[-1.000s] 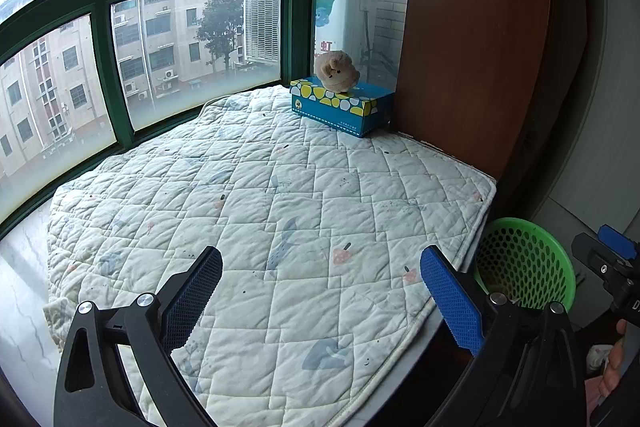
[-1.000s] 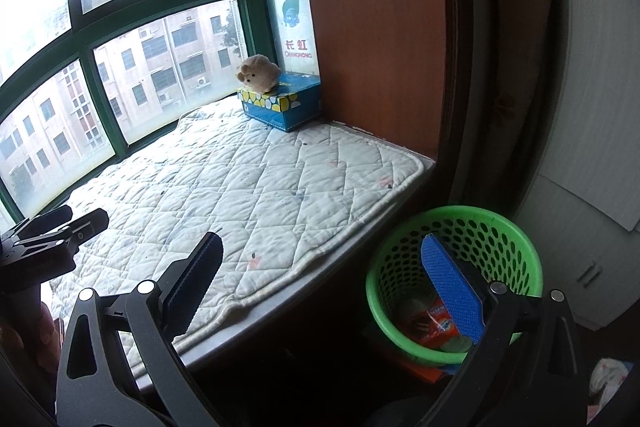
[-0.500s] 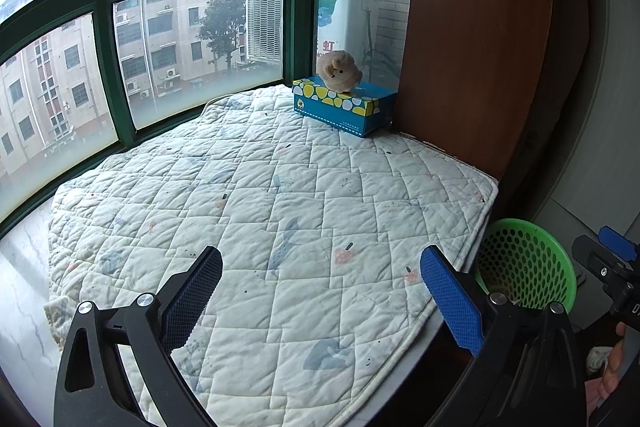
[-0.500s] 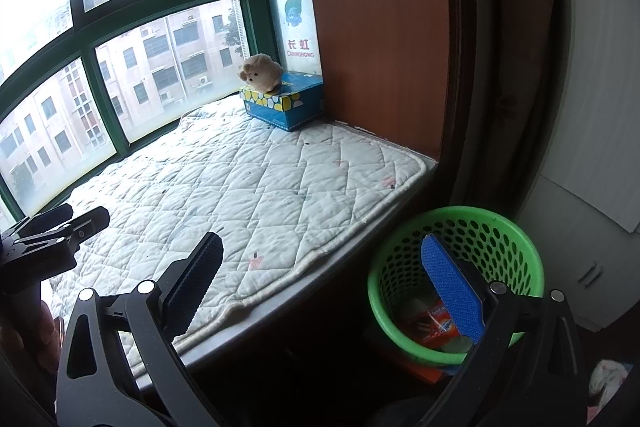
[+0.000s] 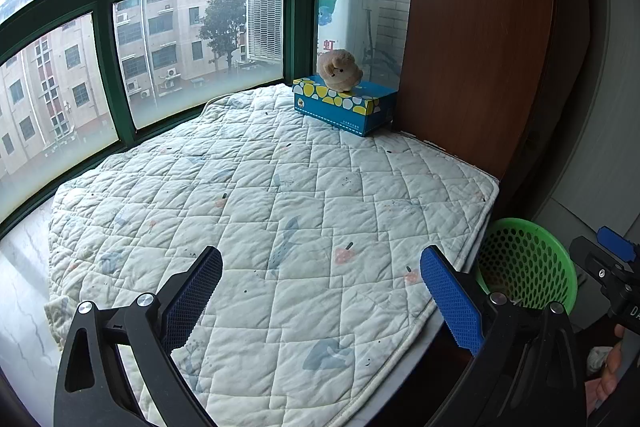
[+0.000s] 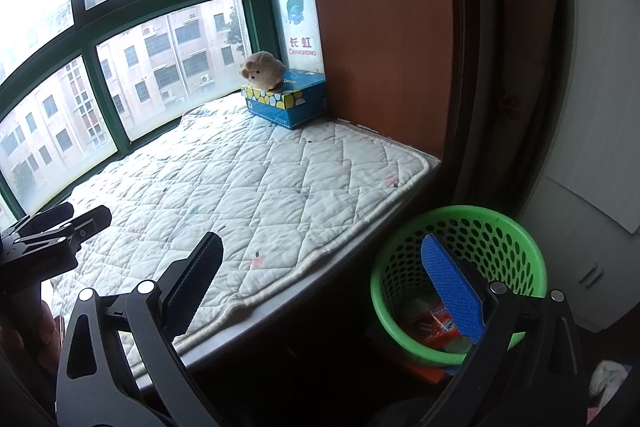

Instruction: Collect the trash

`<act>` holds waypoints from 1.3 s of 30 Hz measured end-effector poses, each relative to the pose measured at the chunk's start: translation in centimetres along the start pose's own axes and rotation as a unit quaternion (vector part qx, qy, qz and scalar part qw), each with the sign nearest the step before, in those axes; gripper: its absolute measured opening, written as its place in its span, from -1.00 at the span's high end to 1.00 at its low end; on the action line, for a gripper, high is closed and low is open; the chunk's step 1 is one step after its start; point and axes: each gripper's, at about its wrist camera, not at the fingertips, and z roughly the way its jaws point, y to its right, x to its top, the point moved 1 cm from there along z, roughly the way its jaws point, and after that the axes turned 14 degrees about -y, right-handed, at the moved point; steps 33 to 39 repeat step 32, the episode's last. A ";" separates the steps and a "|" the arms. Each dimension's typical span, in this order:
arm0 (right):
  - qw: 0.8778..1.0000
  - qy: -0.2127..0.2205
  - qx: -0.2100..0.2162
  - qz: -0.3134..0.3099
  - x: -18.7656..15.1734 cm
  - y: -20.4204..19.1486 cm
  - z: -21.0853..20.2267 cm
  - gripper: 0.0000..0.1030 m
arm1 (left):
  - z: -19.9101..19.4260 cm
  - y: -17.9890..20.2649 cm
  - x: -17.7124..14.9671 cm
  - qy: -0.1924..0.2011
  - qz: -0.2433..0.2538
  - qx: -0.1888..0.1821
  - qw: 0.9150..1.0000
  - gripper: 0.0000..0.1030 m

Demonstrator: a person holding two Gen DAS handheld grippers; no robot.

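Left gripper [image 5: 320, 281] and right gripper [image 6: 322, 277]: both spread wide, empty. Quilted mat [image 5: 280, 195] shows no loose trash. Wrappers [image 6: 436, 325] lie inside green basket [image 6: 516, 227] beside mat's right edge. Task likely near done.

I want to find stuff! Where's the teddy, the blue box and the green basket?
teddy [image 5: 340, 70]: left wrist view, its body.
blue box [image 5: 352, 111]: left wrist view, front side.
green basket [image 6: 516, 227]: right wrist view, far rim.

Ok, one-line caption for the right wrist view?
Open right gripper over a green basket holding wrappers, beside a quilted window seat.
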 end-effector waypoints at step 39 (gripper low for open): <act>1.000 -0.003 0.003 0.002 -0.2 0.3 0.2 -0.91 | 0.5 0.2 -0.2 -0.011 -0.013 0.003 1.000 -0.86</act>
